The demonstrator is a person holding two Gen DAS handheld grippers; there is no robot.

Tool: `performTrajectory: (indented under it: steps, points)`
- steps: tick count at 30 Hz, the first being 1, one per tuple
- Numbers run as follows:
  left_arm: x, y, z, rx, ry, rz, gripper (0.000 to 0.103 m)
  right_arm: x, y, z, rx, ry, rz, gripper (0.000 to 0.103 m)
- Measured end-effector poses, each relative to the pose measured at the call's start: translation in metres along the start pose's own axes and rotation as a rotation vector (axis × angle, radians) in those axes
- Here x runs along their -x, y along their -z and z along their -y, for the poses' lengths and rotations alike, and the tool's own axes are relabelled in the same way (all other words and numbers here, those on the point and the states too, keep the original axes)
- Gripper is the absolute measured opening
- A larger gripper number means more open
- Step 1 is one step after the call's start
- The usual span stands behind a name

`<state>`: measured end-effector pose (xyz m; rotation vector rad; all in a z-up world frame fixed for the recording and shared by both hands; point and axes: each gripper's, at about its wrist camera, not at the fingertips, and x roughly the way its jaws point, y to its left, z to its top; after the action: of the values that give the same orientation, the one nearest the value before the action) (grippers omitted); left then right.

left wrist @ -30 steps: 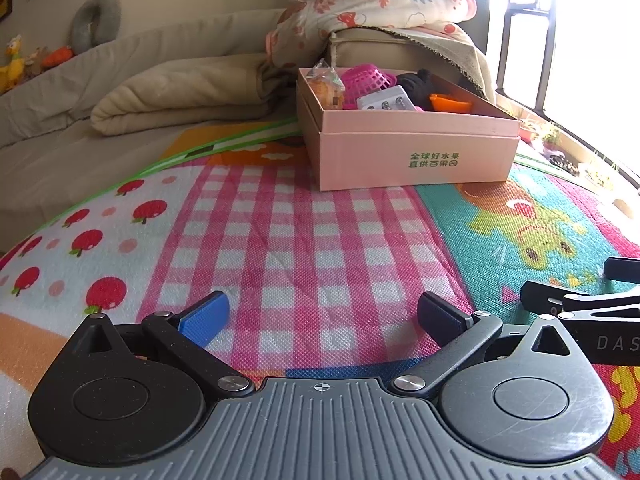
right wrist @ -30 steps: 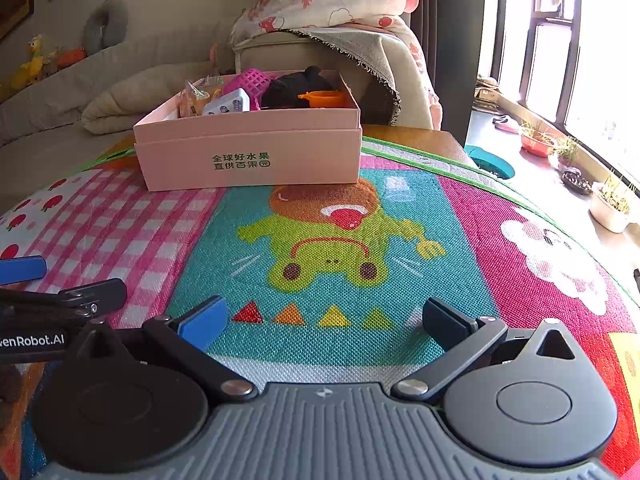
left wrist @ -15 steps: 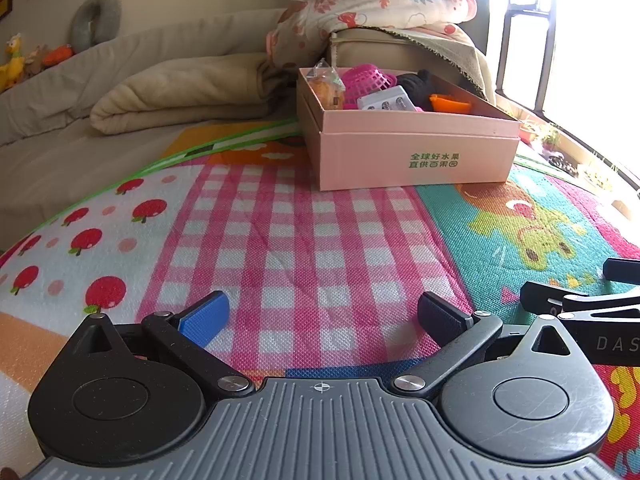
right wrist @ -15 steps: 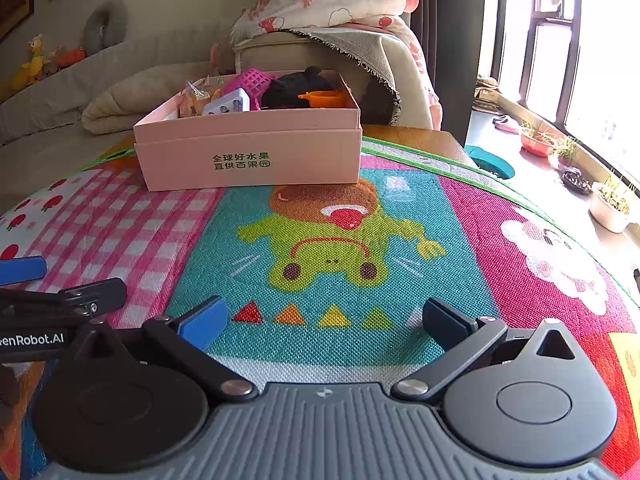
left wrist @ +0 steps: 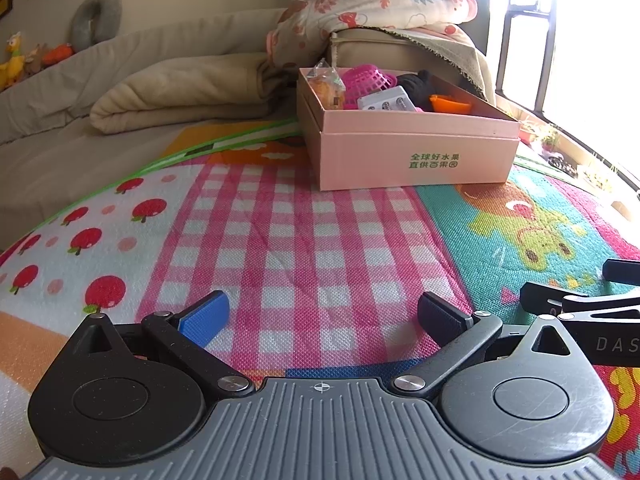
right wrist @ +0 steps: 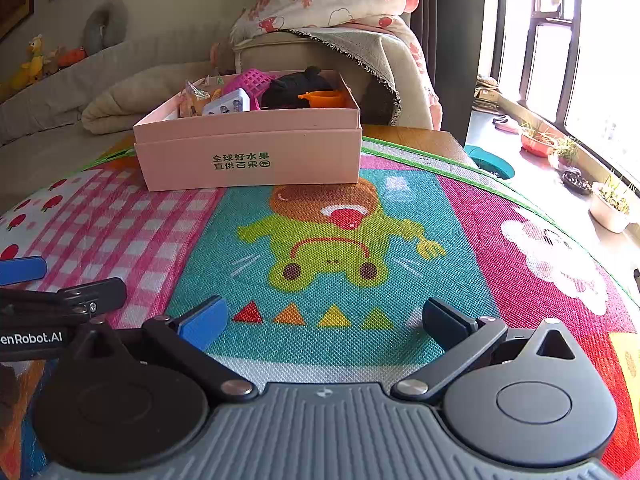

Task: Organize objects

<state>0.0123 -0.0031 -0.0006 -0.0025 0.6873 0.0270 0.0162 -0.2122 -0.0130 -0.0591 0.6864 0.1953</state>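
A pink cardboard box stands at the far side of a colourful play mat; it also shows in the right wrist view. Inside lie a pink basket, a snack packet, a white pack, a black item and an orange item. My left gripper is open and empty, low over the pink checks. My right gripper is open and empty over the frog picture. Each gripper's fingers show at the other view's edge.
A beige sofa with a folded blanket lies behind the mat. A floral quilt is piled on the armrest. Plant pots stand by the window at the right. The mat's far right edge meets a wooden tabletop.
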Motion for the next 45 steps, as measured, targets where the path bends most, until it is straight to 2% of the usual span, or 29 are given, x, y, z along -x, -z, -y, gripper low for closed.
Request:
performTrajectory:
  steps: [45]
  points:
    - [0.0001, 0.0005, 0.0023, 0.004, -0.004, 0.003, 0.103, -0.0003, -0.0004, -0.0005, -0.001, 0.001, 0.0, 0.103]
